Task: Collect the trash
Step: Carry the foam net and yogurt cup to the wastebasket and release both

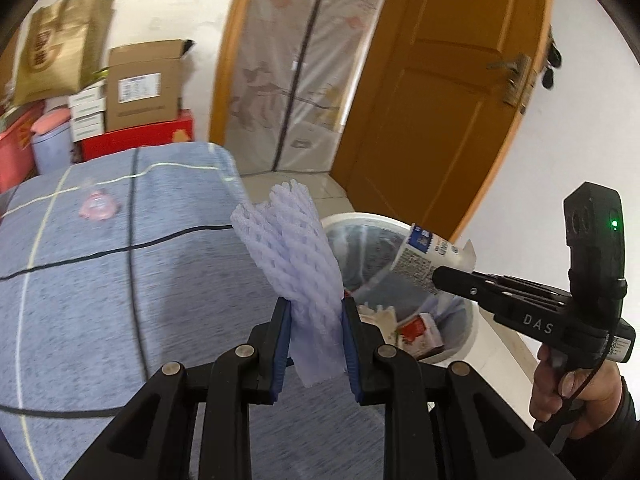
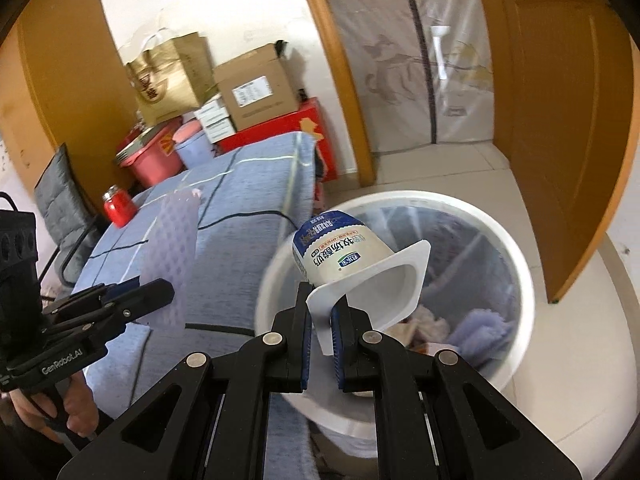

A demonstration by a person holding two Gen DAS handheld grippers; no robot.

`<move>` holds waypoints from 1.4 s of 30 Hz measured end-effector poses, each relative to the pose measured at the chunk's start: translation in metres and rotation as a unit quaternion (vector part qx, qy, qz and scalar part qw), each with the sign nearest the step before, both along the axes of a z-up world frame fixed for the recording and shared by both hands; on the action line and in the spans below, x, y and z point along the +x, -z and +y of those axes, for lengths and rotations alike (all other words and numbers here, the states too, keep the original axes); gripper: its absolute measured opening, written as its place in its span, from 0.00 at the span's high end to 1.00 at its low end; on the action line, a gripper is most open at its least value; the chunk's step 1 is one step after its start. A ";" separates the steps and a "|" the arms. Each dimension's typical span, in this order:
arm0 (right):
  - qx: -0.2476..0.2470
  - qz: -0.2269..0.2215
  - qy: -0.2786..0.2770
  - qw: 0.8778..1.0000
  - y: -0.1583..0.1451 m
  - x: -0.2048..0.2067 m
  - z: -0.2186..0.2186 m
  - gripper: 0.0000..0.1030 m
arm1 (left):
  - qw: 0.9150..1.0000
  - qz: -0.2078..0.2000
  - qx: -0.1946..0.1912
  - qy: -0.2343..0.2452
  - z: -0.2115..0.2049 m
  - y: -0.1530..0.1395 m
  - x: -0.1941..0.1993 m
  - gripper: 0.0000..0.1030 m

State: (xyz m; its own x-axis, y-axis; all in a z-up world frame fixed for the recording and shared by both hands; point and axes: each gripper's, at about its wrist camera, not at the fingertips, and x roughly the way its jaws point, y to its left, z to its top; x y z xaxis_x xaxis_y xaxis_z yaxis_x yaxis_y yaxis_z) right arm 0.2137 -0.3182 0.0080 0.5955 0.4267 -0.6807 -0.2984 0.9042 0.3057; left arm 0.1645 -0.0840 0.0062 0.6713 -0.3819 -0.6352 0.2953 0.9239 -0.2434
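My left gripper (image 1: 316,304) is shut on a pale lilac foam fruit net (image 1: 292,248), which stands up between the blue pads at the edge of the blue checked bed cover (image 1: 120,272). My right gripper (image 2: 322,300) is shut on the rim of an empty white yogurt cup (image 2: 352,260) with a blue label, held over the near rim of the white trash bin (image 2: 516,264). In the left wrist view the right gripper (image 1: 434,274) holds the yogurt cup (image 1: 424,258) above the trash bin (image 1: 468,332). The bin holds a red carton (image 1: 418,330) and other scraps.
A red jar (image 2: 118,206) stands on the far part of the bed cover (image 2: 224,240). Cardboard boxes (image 1: 144,88), a paper bag (image 1: 60,48) and red tubs are stacked by the wall. An open wooden door (image 1: 436,92) and a zipped fabric wardrobe (image 1: 296,64) stand behind the bin.
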 end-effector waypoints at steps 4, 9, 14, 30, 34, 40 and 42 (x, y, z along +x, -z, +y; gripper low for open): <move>0.000 0.009 0.010 1.000 0.008 0.004 -0.010 0.91 | 1.000 0.009 0.007 0.023 -0.020 0.008 0.010 0.76; -0.002 0.022 0.019 1.000 0.017 0.010 -0.023 0.91 | 0.999 0.022 0.013 0.042 -0.037 0.017 0.022 0.76; 0.001 0.031 0.032 0.999 0.023 0.016 -0.033 0.91 | 0.998 0.034 0.018 0.058 -0.050 0.026 0.034 0.75; -0.006 0.028 0.048 0.998 0.021 0.013 -0.039 0.75 | 0.997 0.035 0.011 0.066 -0.058 0.032 0.037 0.56; -0.005 0.026 0.046 0.999 0.019 0.009 -0.039 0.75 | 0.998 0.034 0.001 0.062 -0.054 0.029 0.035 0.54; -0.001 0.020 0.038 0.999 0.013 0.002 -0.034 0.75 | 0.998 0.027 -0.008 0.054 -0.044 0.023 0.024 0.54; -0.001 0.017 0.034 0.999 0.011 -0.001 -0.031 0.75 | 0.998 0.026 -0.014 0.051 -0.039 0.021 0.021 0.54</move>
